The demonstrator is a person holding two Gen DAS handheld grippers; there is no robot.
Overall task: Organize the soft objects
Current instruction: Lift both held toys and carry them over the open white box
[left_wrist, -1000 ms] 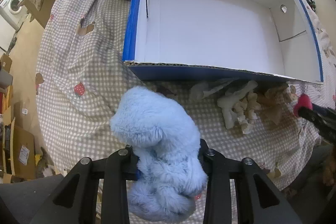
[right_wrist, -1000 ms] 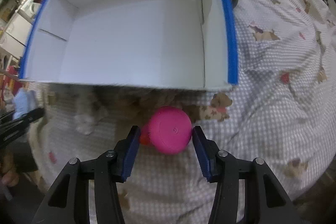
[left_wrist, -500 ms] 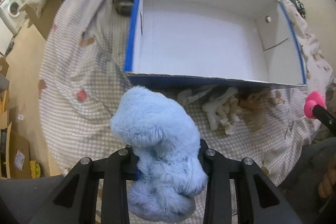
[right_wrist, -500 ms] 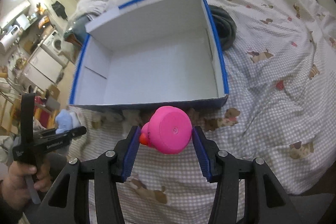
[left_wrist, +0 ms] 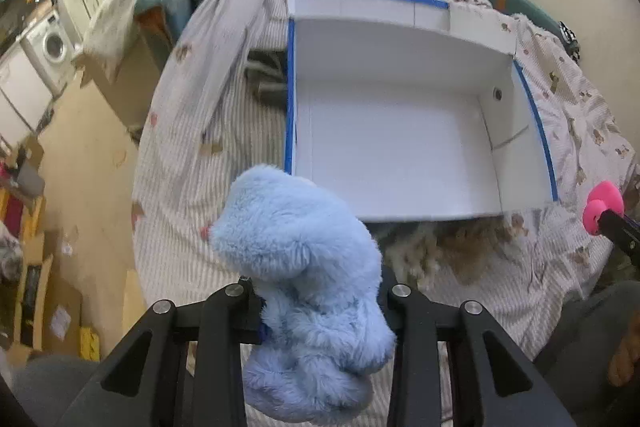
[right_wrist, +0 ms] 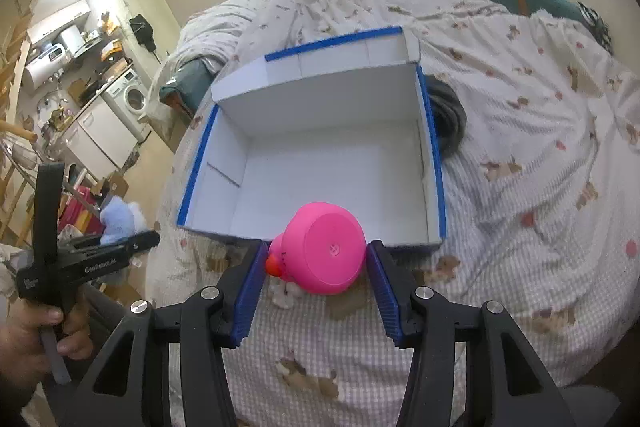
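The scene was a bed covered in a checked sheet printed with small animals, in a room with a washing machine at the far left. The landmark was a white cardboard box with blue-taped edges, standing open on the bed.

Nearest the box's front wall, the left claw was closed on a pale blue plush toy, its pads buried in the fur on both sides; the toy was held above the sheet, in front of the box's front-left corner. The right claw was closed on a pink rubber duck, one blue pad on each side, the duck's flat base facing the camera and its orange beak to the left. It was held just before the middle of the box's front wall.

On the sheet against that front wall lay blurred cream and tan plush items. The box interior showed bare white walls and floor. Beyond the box's right wall, a dark object lay against it.
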